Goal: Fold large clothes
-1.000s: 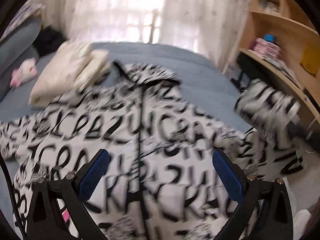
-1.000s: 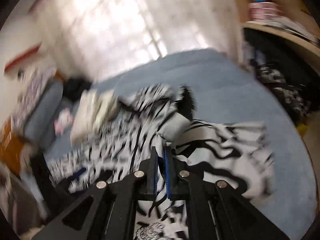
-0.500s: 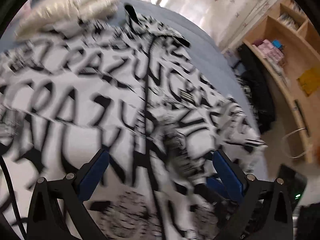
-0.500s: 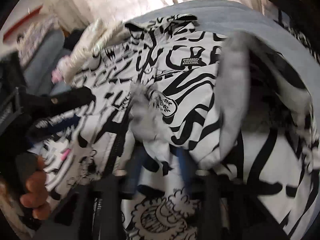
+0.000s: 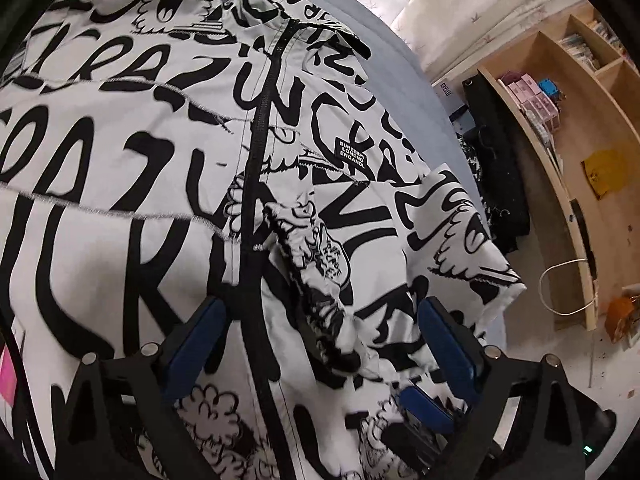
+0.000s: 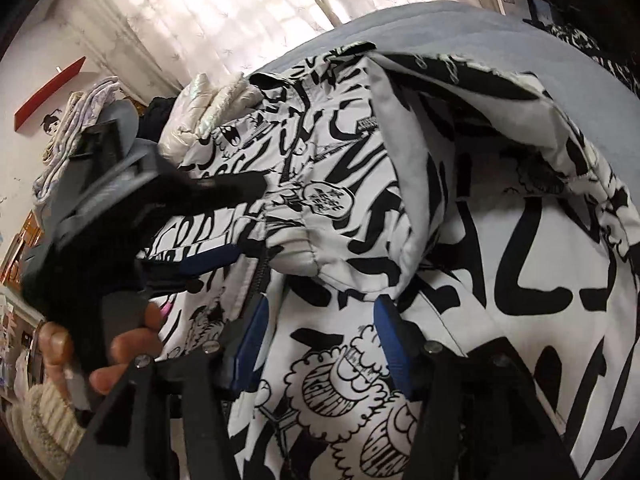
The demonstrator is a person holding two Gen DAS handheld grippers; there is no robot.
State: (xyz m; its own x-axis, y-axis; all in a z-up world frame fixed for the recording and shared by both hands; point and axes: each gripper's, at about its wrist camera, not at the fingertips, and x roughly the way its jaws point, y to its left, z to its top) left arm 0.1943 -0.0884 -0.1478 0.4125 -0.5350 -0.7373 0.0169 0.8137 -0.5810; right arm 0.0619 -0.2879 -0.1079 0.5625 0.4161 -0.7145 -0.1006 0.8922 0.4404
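Left gripper [image 5: 320,344]: jaws wide apart and closing slightly; blue pads clear of the cloth on both sides. Between them lies a crumpled cuff [image 5: 320,280] of the jacket, not pinched. Gripper sits at the bottom of the left wrist frame, angled down at the garment.

Right gripper [image 6: 320,344]: jaws about half spread and opening; printed jacket fabric lies under and between the pads, with no pinch visible. Sits at the bottom centre of the right wrist frame. Its blue finger tip also shows at the lower right of the left wrist frame.

Jacket [image 5: 120,168]: large, white with bold black lettering and cartoon figures. Fills most of both frames, spread front-up on the bed. Black zipper [image 5: 260,128] runs from upper centre down to the lower centre of the left wrist frame. One sleeve [image 5: 452,232] is folded in across the front, centre right. Small black label [image 5: 352,153] just right of the zipper.

Bed [image 5: 416,80]: blue-grey cover, visible at the upper right edge of the jacket.

Cream padded garment [image 6: 212,108]: upper left of the right wrist frame, touching the jacket's collar end.

Hand [image 6: 96,356]: lower left of the right wrist frame, wrapped round the left gripper's handle; knitted cream cuff below it.

Wooden shelf unit [image 5: 560,152]: right side of the left wrist frame, beside the bed.

Curtains [image 6: 224,16]: pale, backlit, top of the frame.
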